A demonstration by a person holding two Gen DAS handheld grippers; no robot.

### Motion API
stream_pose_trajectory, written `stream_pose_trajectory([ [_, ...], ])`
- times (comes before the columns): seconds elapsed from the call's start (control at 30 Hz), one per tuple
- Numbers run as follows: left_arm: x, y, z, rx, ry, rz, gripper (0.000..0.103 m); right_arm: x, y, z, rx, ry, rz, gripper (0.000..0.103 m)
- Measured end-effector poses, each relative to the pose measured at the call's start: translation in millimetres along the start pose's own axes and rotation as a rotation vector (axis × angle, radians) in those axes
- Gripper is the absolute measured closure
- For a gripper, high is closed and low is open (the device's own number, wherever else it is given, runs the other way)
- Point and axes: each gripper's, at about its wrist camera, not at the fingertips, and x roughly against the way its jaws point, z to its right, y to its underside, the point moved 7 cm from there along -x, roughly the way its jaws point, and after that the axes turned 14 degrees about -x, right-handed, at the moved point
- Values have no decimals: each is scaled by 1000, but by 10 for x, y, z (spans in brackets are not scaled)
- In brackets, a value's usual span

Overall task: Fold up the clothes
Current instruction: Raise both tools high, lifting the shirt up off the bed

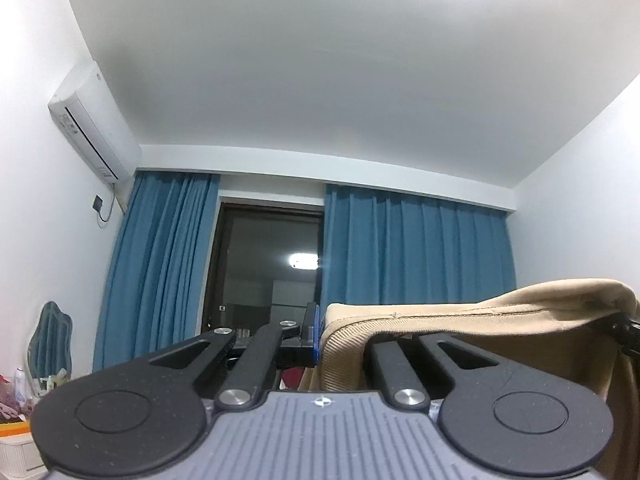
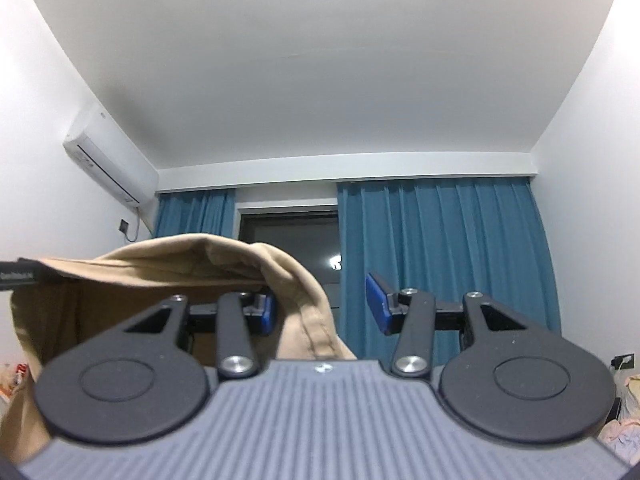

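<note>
**Tan cloth slung between two raised grippers**

Blue curtains [image 2: 448,248], a dark window and white ceiling fill both views; no folding surface shows.

Cloth [image 1: 472,320] runs sideways across the frames, its seamed edge level. At lower right of the left view it covers one finger of the left gripper [image 1: 340,340], so I cannot tell that grip. At centre left of the right view it drapes one blue pad of the right gripper [image 2: 320,308], whose jaws gape, clamping nothing. Neither is nearer.
</note>
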Motion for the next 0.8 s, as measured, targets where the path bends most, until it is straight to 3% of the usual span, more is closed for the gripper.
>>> stream_pose_trajectory([
  [0.17, -300, 502, 70, 11, 29, -86, 98, -236, 461, 194, -15, 35, -127, 55],
  [0.4, -1320, 2050, 99, 23, 38, -275, 98, -859, 1860, 582, -34, 128, -308, 55],
  [0.63, -2463, 4247, 257, 65, 39, -466, 97, -1635, 3746, 1104, -51, 238, -439, 55],
  [0.8, -3133, 6080, 496, 54, 48, -667, 97, -2037, 5401, 1587, -51, 331, -631, 55],
])
